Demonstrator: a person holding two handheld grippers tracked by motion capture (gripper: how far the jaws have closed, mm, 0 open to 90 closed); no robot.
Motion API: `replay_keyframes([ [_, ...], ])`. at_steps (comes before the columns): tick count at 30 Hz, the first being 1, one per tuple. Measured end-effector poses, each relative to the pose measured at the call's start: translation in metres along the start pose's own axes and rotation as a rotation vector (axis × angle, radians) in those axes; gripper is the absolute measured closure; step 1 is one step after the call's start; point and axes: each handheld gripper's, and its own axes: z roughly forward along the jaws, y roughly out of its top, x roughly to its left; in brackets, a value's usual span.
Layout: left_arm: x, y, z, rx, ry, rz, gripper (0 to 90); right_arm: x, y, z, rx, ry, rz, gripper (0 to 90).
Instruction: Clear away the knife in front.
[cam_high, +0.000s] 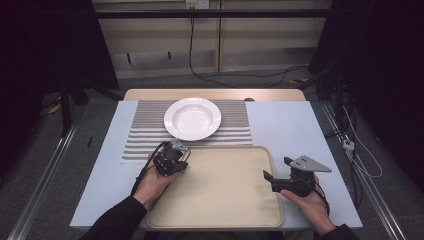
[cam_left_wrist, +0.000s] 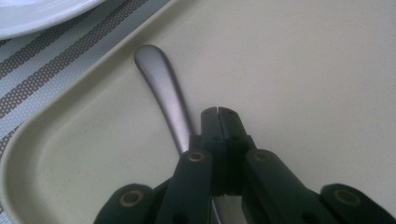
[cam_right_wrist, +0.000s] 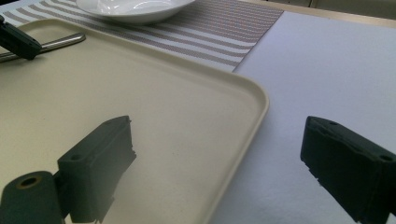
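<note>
A metal utensil handle (cam_left_wrist: 161, 79) lies in the far left corner of the beige tray (cam_left_wrist: 303, 70), its rounded end toward the tray rim. My left gripper (cam_left_wrist: 217, 111) is shut, jaw tips pressed together, and the handle runs beneath and just left of them, not between the pads. In the high view the left gripper (cam_high: 174, 150) sits over that tray corner near the white plate (cam_high: 192, 117). My right gripper (cam_right_wrist: 217, 140) stands open and holds nothing, over the tray's right rim (cam_right_wrist: 261, 102); in the high view the right gripper (cam_high: 276, 168) is at the tray's right edge.
The plate rests on a striped placemat (cam_high: 145, 130) beyond the tray (cam_high: 225, 200). A pale blue cover (cam_high: 290, 125) lies over the tabletop. Cables and dark stands surround the table on the floor.
</note>
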Motion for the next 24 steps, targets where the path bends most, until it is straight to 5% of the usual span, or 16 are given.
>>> replay_keyframes([
  [11,0.009,-0.005,-0.003,-0.003,-0.020,-0.035,90.0,0.000,0.000,0.000,0.000,-0.001,0.000,9.1],
  [24,0.013,-0.007,-0.006,0.010,0.007,-0.039,90.0,0.000,0.000,0.000,0.001,0.000,0.000,9.1],
])
